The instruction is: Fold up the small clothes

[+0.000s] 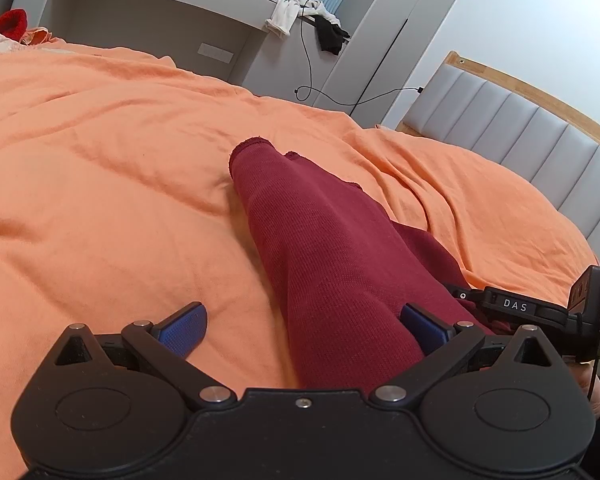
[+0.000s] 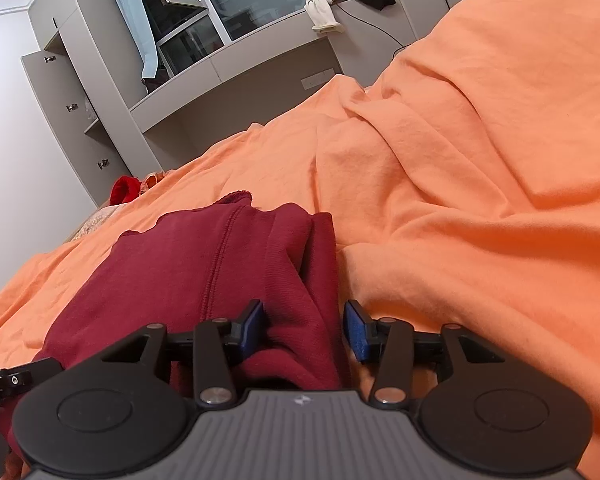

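Left gripper [image 1: 303, 330]: spread wide, gripping nothing; the maroon garment [image 1: 324, 264] lies between its pads, brushing the right one
Right gripper [image 2: 305, 326]: parted, its pads not pinching the cloth fold between them
Step advice: probably pull both back gently so the fold stays flat
Garment: maroon knit, folded narrow, stretching ahead of both grippers on the orange bedcover [image 1: 100, 184]

A home bedroom. Bed under a rumpled orange sheet [image 1: 120, 168] filling most of the view, grey padded headboard [image 1: 520, 136] with wooden trim at two o'clock, grey built-in cabinets [image 2: 72, 112] at nine o'clock, window [image 2: 236, 0] at twelve, clothes [image 1: 300, 16] draped over the ledge beneath.
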`<state>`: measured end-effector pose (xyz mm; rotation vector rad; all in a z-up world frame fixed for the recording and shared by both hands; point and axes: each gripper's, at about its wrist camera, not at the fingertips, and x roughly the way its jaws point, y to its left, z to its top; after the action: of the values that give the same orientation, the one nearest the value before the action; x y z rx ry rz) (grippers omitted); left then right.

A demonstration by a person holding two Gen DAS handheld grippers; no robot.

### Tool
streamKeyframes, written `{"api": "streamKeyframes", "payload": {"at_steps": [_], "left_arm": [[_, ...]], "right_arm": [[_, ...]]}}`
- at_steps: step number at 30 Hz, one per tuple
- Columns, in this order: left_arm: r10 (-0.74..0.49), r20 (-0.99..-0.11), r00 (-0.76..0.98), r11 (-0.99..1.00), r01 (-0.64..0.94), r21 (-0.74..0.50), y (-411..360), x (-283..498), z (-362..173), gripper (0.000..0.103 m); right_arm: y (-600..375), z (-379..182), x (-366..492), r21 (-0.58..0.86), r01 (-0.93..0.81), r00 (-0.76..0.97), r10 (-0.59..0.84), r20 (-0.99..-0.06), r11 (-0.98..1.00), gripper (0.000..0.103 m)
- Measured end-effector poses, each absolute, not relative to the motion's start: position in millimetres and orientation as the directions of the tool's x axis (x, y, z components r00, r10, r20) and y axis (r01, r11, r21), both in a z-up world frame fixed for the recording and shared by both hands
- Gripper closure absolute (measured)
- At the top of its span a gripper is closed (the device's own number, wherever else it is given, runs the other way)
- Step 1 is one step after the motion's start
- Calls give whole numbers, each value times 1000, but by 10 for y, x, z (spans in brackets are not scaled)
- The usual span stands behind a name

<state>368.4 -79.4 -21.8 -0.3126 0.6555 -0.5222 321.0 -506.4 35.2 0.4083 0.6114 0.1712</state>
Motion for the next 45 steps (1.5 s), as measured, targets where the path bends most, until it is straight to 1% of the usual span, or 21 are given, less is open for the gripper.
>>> {"api": "streamKeyframes", "payload": {"at_steps": [14, 20, 25, 28, 30, 31, 32, 33, 34, 36, 39, 45], "left_arm": [[-549, -498, 671, 829, 359, -430, -800, 3671, -207, 0], [-545, -566, 619, 836, 356, -417, -850, 3794, -101, 0], [-568, -601, 563, 822, 347, -451, -845, 3947, -66, 1], [-587, -597, 547, 807, 343, -480, -842, 3988, -54, 14], [-606, -592, 532, 793, 348, -500, -853, 3986, -58, 27], [-614, -589, 526, 787, 351, -507, -863, 3986, -56, 31], [-623, -584, 521, 780, 356, -515, -875, 3983, -51, 42], [-630, -579, 518, 775, 360, -520, -888, 3979, -45, 51], [-630, -576, 520, 774, 364, -518, -905, 3972, -33, 53], [-609, -574, 548, 791, 365, -491, -941, 3937, 7, 64], [-588, -554, 590, 808, 398, -434, -962, 3862, 114, 73], [-539, -497, 680, 842, 442, -307, -910, 3753, 397, 75]], "right_arm": [[-5074, 349, 3213, 418, -32, 809, 269, -523, 908, 51], [-5083, 347, 3210, 435, -22, 808, 272, -523, 900, 50], [-5087, 360, 3220, 449, -10, 802, 276, -529, 893, 50], [-5077, 380, 3218, 463, -9, 798, 285, -531, 887, 56], [-5052, 392, 3217, 469, -11, 796, 292, -531, 883, 65], [-5036, 402, 3218, 470, -12, 795, 293, -532, 883, 66], [-5012, 418, 3216, 466, -11, 796, 290, -531, 884, 70], [-4992, 431, 3216, 462, -12, 797, 288, -530, 887, 77], [-4962, 455, 3211, 452, -17, 802, 282, -526, 892, 79], [-4881, 516, 3190, 413, -34, 815, 264, -515, 910, 83], [-4693, 642, 3132, 302, -76, 851, 219, -478, 950, 85], [-4288, 825, 3008, 143, -153, 920, 194, -341, 978, 85]]}}
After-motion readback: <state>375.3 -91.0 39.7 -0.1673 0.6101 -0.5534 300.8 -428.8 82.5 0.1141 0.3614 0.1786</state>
